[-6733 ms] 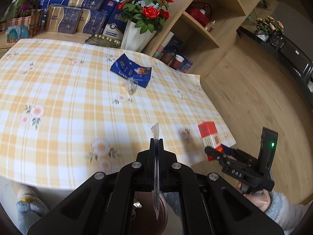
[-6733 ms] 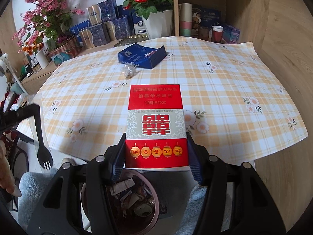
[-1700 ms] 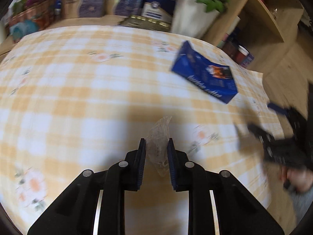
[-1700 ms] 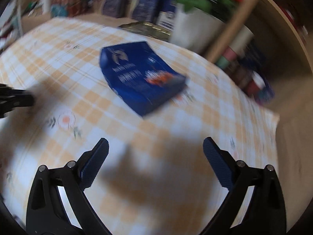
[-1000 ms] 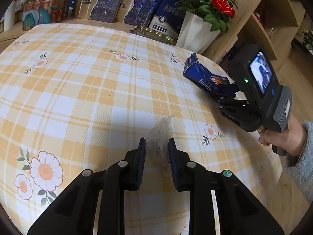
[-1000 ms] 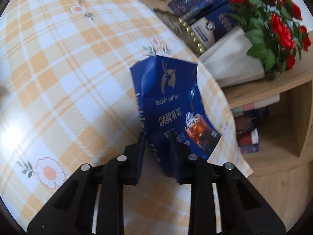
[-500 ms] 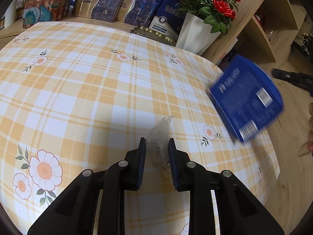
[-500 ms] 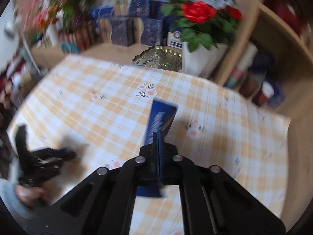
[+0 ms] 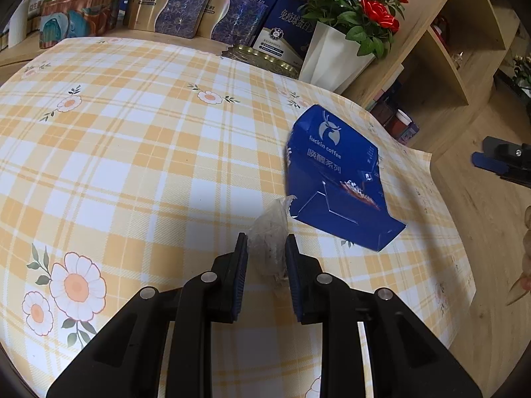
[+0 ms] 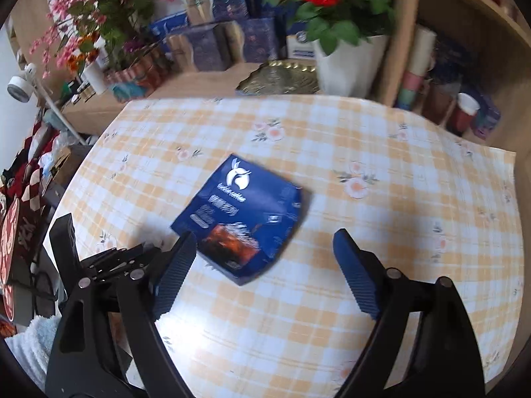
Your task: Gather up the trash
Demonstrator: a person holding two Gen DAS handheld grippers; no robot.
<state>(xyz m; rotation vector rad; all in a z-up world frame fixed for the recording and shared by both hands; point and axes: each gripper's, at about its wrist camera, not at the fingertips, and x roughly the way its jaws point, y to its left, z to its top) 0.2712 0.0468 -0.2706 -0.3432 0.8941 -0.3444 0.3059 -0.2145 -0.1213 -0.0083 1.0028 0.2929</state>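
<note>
My left gripper (image 9: pixel 266 255) is shut on a crumpled clear plastic wrapper (image 9: pixel 269 232) just above the yellow checked tablecloth (image 9: pixel 132 139). Right beside the wrapper, a blue coffee box (image 9: pixel 335 172) lies loose and tilted; I cannot tell whether it rests on the cloth. In the right wrist view the same blue box (image 10: pixel 242 212) sits below and ahead of my right gripper (image 10: pixel 262 265). The right gripper's jaws are opening wide, and neither pad touches the box.
A white vase of red roses (image 9: pixel 335 53), a gold tray (image 9: pixel 262 58) and several gift boxes (image 9: pixel 186 10) line the table's far side. A wooden shelf unit (image 9: pixel 448 33) stands at the right, and wooden floor (image 9: pixel 481 232) lies past the cloth's right edge.
The right gripper, shut on the blue box's edge half a second ago, has spread its jaws and let go. The box has dropped beside the wrapper. The left gripper has not moved.
</note>
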